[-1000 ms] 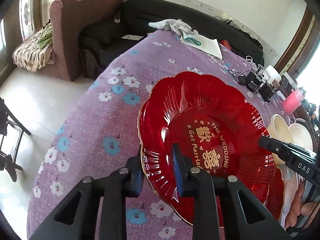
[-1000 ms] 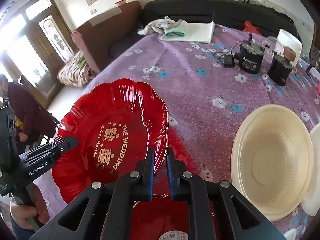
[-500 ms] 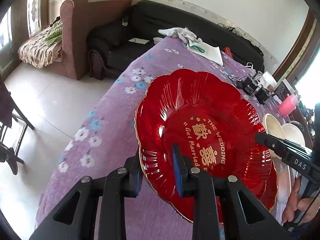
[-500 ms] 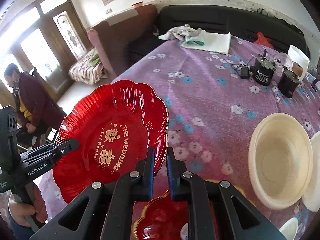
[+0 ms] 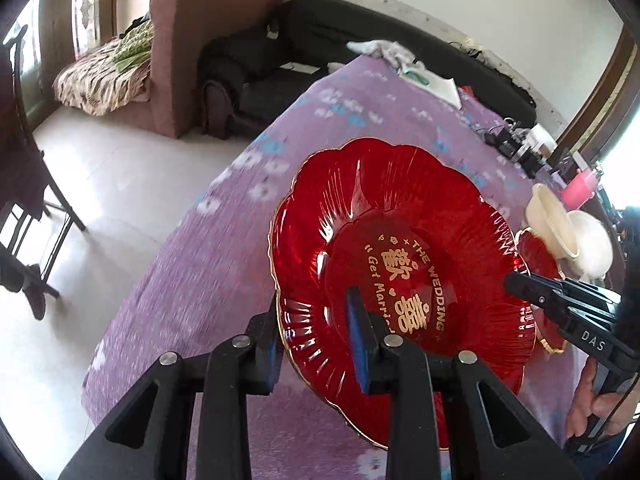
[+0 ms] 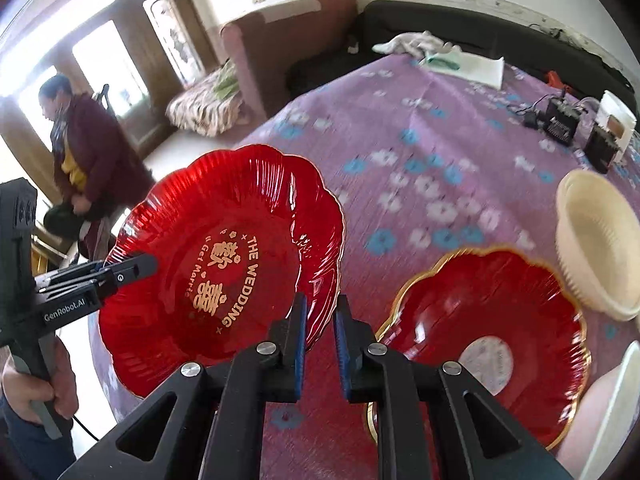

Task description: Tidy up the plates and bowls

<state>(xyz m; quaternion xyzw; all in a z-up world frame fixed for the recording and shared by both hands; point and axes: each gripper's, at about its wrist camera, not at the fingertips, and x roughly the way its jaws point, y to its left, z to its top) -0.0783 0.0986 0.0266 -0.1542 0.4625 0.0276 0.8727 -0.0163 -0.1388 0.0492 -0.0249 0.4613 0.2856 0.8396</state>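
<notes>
Your left gripper (image 5: pixel 316 340) and right gripper (image 6: pixel 320 336) both pinch the red wedding plate (image 5: pixel 400 264) by opposite rims, held above the purple tablecloth (image 6: pixel 420 152).

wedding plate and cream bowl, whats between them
A second red plate lies on the table between the wedding plate and the cream bowl, clearest in the right wrist view.

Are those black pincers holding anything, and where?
Yes: the red wedding plate, gripped at opposite rims. The left tool pinches one edge, the right tool the other.
</notes>
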